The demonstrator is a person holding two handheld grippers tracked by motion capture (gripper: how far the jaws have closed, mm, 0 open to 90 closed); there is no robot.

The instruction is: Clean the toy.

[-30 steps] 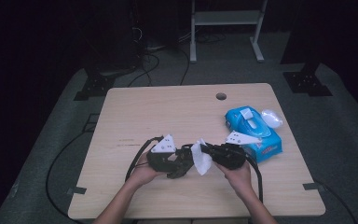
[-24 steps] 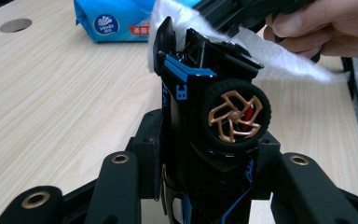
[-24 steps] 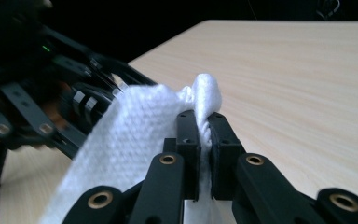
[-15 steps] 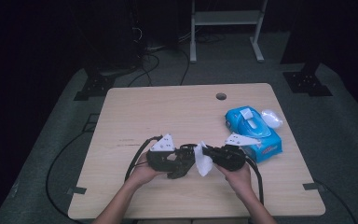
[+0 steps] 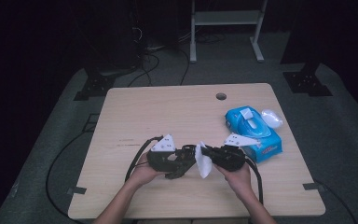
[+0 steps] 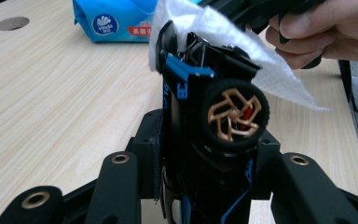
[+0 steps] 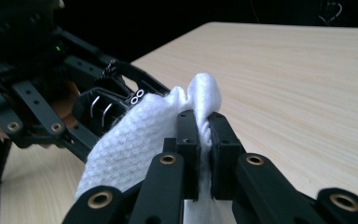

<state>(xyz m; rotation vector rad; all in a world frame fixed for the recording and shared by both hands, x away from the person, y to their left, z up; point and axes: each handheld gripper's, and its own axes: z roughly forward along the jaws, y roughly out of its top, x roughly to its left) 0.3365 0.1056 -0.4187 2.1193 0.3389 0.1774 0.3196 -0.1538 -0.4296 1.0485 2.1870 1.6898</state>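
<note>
Left gripper: your left gripper (image 5: 182, 161) is clamped on a small black-and-blue toy car (image 6: 214, 126), held nose-up between the jaws so its bronze-spoked wheel (image 6: 233, 115) faces the gripper's own camera (a firm seat, so the car won't twist while it is rubbed).

Right gripper: your right gripper (image 7: 204, 140) has its pads pinched tight on a bunched fold of white wet wipe (image 7: 140, 135), the rest of the sheet hanging loose below the jaws.

Where they meet: the wipe (image 5: 203, 161) is draped against the far end of the car, just above the table (image 5: 168, 107), between your two hands at the near edge. My read: one hand steadies, the other cleans.

Your hands: left hand (image 5: 144, 170) and right hand (image 5: 235, 175) both low and close in, elbows toward you, which keeps the work right under the high camera.

Farther back: the blue wipe pack (image 5: 254, 133) lies just beyond your right gripper with its lid flipped open, handy for another sheet; the cable hole (image 5: 221, 96) sits well beyond that.

Against a second ago: next to nothing differs. Both grips hold as they were, the wipe hangs at the same spot, the pack hasn't budged.
</note>
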